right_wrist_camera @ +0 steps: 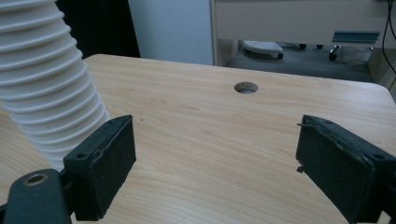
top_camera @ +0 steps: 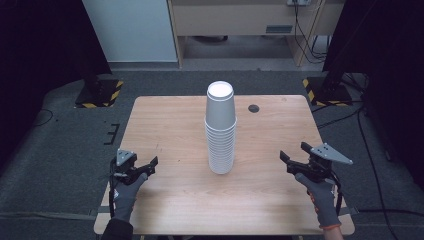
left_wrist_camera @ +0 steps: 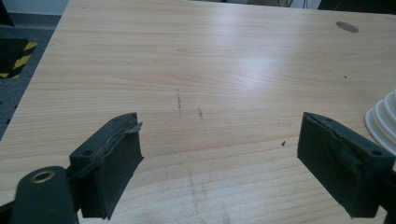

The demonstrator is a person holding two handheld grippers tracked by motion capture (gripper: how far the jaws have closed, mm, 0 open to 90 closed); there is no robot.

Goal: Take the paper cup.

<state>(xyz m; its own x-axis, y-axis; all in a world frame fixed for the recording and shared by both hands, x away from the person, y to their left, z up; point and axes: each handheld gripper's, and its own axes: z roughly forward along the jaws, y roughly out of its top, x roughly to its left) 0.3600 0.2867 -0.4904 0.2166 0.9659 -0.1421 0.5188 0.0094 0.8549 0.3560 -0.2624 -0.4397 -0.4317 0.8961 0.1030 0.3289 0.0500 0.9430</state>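
Both grippers, left gripper (top_camera: 150, 165) and right gripper (top_camera: 287, 159), waited wide open and empty beside the tall cup stack (top_camera: 220, 127) mid-table, probably about to pull off its top cup.

Laboratory recording bay — a wooden desk (top_camera: 165, 125) on grey carpet (top_camera: 65, 150), hazard-striped stand bases (top_camera: 99, 93) at its far corners, dark curtains (top_camera: 40, 40), trailing cables (top_camera: 305, 30).
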